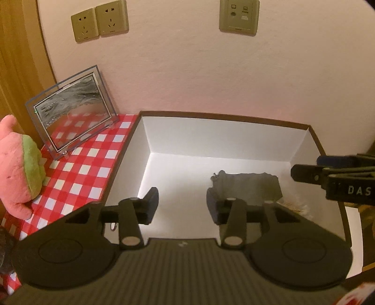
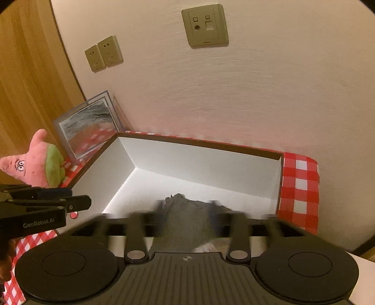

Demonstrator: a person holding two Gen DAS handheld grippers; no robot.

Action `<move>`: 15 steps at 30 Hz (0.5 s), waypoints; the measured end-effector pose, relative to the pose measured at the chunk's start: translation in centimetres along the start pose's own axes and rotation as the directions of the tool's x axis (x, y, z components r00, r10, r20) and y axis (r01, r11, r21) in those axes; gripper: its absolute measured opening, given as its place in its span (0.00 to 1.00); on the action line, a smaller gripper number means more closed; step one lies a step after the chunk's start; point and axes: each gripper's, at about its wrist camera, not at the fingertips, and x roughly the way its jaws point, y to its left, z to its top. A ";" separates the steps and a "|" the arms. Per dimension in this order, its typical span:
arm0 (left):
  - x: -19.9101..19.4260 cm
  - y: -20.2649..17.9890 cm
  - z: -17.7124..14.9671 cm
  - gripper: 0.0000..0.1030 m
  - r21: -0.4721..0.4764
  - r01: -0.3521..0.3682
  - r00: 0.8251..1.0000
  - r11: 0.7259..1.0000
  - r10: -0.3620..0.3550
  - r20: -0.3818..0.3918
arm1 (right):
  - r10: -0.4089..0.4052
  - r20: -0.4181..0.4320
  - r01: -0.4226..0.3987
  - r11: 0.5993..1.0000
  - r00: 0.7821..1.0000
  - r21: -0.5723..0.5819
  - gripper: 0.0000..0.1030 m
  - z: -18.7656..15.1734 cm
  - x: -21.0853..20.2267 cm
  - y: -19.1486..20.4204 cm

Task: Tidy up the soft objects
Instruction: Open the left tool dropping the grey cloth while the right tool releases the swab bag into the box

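The limp grey cloth (image 1: 248, 185) in the white box (image 1: 211, 131) looks light and best pinched at a bunched fold; left tongs (image 1: 182, 205) part-open and empty, right tongs (image 2: 185, 211) blurred, seemingly apart around it.

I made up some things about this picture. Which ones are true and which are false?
1. The gray cloth lies inside the white box. True.
2. The pink star plush is in the box too. False: it sits outside, on the red checked cloth left of the box.
3. The left claw is squeezing the gray cloth. False: its jaws stand apart with nothing between them.
4. A clear picture frame stands on the checked cloth by the wall. True.
5. The box is full to the top. False: most of its white floor shows bare.
6. The wall sockets have nothing plugged in. True.
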 end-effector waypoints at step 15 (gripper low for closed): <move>-3.1 -0.5 -1.5 0.54 -0.020 -0.023 1.000 1.000 0.023 -0.018 | -0.024 -0.071 0.020 0.998 0.997 -0.051 0.64 -2.2 -1.6 0.6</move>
